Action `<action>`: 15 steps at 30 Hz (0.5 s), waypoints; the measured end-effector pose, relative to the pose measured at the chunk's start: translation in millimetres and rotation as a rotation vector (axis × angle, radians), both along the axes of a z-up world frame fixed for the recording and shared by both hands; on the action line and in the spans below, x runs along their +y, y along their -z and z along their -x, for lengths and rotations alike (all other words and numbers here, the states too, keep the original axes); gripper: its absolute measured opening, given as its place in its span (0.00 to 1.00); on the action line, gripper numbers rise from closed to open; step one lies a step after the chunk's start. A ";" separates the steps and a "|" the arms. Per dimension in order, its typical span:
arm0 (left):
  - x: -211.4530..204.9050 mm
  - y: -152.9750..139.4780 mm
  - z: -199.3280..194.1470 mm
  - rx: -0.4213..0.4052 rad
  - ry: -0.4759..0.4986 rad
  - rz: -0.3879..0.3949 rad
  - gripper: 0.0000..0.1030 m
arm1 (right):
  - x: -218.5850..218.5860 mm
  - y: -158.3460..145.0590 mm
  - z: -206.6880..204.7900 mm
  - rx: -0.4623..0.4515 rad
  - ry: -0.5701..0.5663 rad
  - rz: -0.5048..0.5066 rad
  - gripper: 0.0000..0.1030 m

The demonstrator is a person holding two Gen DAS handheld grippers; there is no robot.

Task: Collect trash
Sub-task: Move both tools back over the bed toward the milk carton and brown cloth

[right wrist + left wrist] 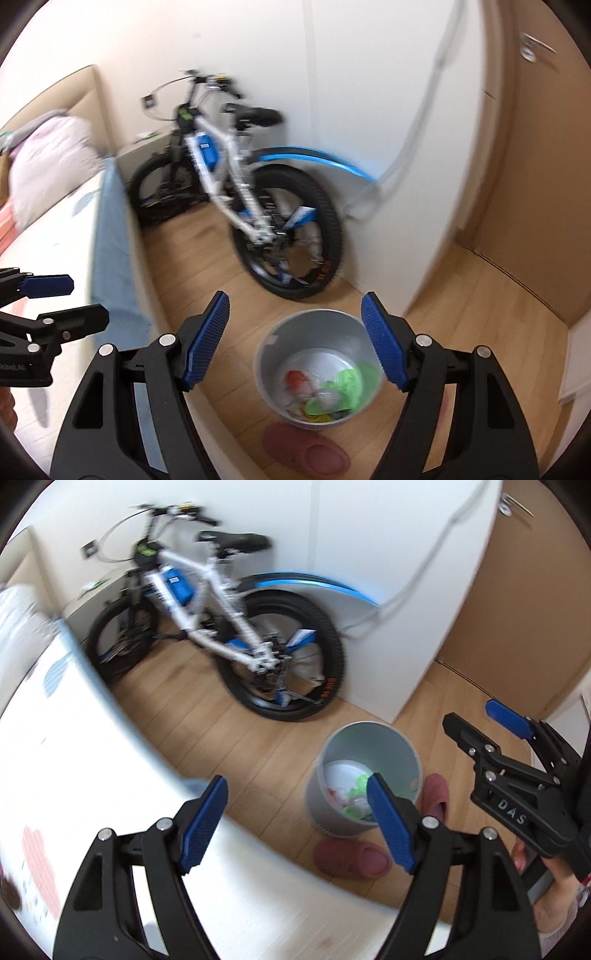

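A grey round trash bin (332, 749) stands on the wood floor beside the bed; it also shows in the right wrist view (317, 328). Inside lie green, white and red scraps of trash (332, 387). My left gripper (295, 819) is open and empty, above the bed's edge, left of the bin. My right gripper (295, 339) is open and empty, held above the bin. It also shows in the left wrist view (476, 720) at the right. The left gripper (62, 299) shows at the left edge of the right wrist view.
A white and blue bicycle (221, 627) leans on the white wall behind the bin. Two pink slippers (351, 856) lie on the floor by the bin. The bed (74, 775) fills the left. A brown door (524, 609) is at the right.
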State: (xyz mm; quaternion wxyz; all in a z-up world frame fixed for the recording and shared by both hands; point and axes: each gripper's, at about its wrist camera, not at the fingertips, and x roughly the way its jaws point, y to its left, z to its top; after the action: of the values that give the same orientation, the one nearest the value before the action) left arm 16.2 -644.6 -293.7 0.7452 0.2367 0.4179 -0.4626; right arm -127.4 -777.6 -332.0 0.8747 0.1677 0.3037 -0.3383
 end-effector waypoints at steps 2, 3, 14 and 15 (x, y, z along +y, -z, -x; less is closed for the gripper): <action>23.6 -8.0 -11.0 0.005 -0.047 0.006 0.75 | 15.9 -7.2 -17.3 -0.017 -0.080 -0.006 0.70; 38.0 -13.3 -16.5 0.005 -0.071 0.012 0.75 | 23.8 -10.6 -25.5 -0.018 -0.113 -0.011 0.71; 216.6 -57.8 -69.9 -0.049 -0.376 0.034 0.75 | 169.9 -78.7 -109.6 -0.028 -0.481 0.003 0.71; 234.2 -60.1 -74.1 -0.053 -0.405 0.026 0.75 | 187.6 -85.0 -117.1 -0.033 -0.514 0.004 0.71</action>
State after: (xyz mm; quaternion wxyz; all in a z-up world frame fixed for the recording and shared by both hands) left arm 90.3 -410.4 -233.5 0.8367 0.1502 0.4313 -0.3022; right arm -10.3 -590.0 -247.0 0.9372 0.0887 0.3214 -0.1027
